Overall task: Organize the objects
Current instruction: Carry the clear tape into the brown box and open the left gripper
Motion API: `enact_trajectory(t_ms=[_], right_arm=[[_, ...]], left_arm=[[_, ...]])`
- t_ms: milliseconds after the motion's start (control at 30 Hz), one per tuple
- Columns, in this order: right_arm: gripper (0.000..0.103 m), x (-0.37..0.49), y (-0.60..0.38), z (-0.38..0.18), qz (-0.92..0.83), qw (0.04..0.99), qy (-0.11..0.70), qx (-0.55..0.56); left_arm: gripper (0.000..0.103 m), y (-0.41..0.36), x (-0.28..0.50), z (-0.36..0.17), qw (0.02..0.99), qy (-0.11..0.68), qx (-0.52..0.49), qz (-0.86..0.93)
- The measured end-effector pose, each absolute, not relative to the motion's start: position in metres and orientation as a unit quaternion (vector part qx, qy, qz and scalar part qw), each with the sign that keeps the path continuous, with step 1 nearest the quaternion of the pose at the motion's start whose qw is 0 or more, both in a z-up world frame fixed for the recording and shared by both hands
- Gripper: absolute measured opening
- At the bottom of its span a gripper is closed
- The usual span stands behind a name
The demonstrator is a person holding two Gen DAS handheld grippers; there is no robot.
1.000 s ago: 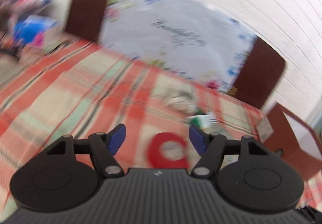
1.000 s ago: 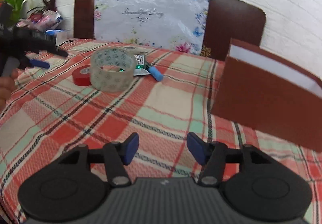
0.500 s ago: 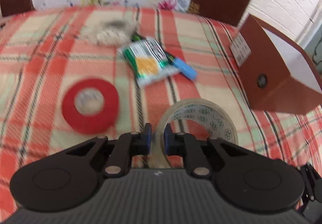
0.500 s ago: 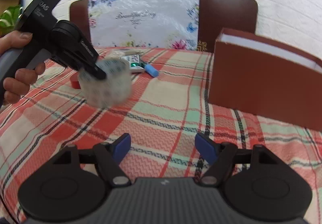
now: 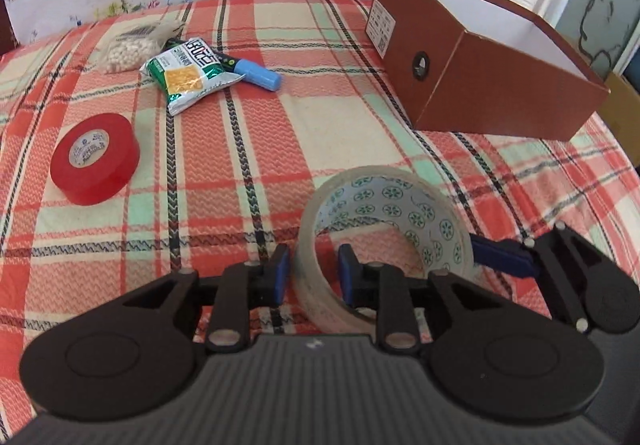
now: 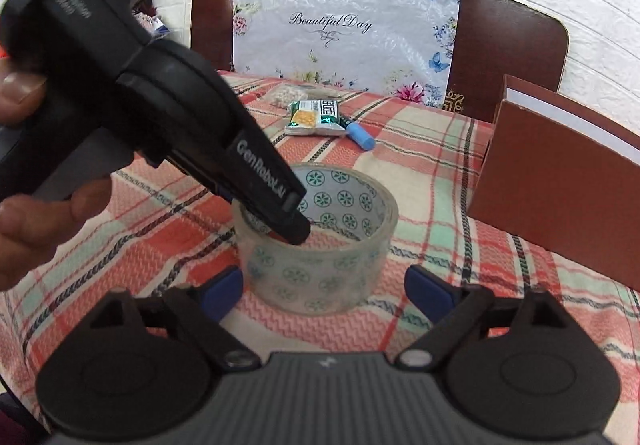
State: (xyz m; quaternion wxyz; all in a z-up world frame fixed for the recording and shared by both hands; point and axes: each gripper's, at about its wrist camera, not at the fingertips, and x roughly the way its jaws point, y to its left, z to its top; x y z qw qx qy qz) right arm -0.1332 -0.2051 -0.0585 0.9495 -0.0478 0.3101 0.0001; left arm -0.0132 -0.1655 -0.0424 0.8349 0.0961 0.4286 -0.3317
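A clear tape roll (image 5: 384,229) rests on the plaid tablecloth in front of both grippers. My left gripper (image 5: 312,277) straddles the roll's near wall, one finger outside and one inside, with small gaps showing beside the wall. In the right wrist view the roll (image 6: 320,257) sits between my open right gripper's (image 6: 324,289) fingers, apart from both. The left gripper's fingers (image 6: 292,217) reach down onto the roll's left wall. An open brown box (image 5: 492,65) stands to the right.
A red tape roll (image 5: 94,157) lies at the left. A green snack packet (image 5: 192,71), a blue marker (image 5: 256,73) and a bag of white beads (image 5: 128,49) lie at the back. A chair with a floral cover (image 6: 344,29) stands behind the table.
My left gripper carried the clear roll toward the right gripper, set it on the cloth and loosened its grip. My right gripper opened wider and came up around the roll.
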Motion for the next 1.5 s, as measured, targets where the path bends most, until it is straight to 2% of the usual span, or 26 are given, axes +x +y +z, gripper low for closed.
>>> enact_trajectory(t_ms=[100,333,567,800,833,900,967,1200,1500], right_arm=[[0.089,-0.129,-0.206,-0.056,0.008,0.951,0.305,-0.043],[0.091,-0.150,-0.222,-0.023,-0.052,0.972,0.220,-0.067],[0.091,-0.154,-0.298,0.023,-0.153,0.972,0.150,-0.099],[0.091,-0.140,-0.397,0.032,-0.212,0.961,0.154,-0.086],[0.091,-0.134,-0.410,0.030,-0.219,0.960,0.154,-0.087],[0.093,-0.116,-0.434,0.021,-0.227,0.956,0.161,-0.090],[0.100,-0.100,-0.450,0.013,-0.234,0.949,0.192,-0.094],[0.099,-0.133,-0.446,0.004,-0.241,0.960,0.129,-0.052],[0.099,-0.190,-0.424,0.007,-0.269,0.955,0.105,0.073]], left_arm=[[0.020,-0.170,-0.018,-0.037,0.836,0.422,0.108,-0.332],[0.019,-0.204,-0.030,0.024,0.854,0.352,0.112,-0.368],[0.019,-0.303,-0.028,0.084,0.853,0.277,0.112,-0.428],[0.020,-0.419,-0.020,0.080,0.842,0.268,0.136,-0.448],[0.022,-0.434,-0.016,0.076,0.843,0.266,0.137,-0.448],[0.033,-0.459,-0.007,0.067,0.845,0.271,0.140,-0.440],[0.034,-0.472,-0.001,0.056,0.846,0.298,0.156,-0.415],[0.034,-0.430,-0.011,0.053,0.857,0.281,0.134,-0.411],[0.034,-0.361,-0.038,0.061,0.873,0.275,0.131,-0.382]])
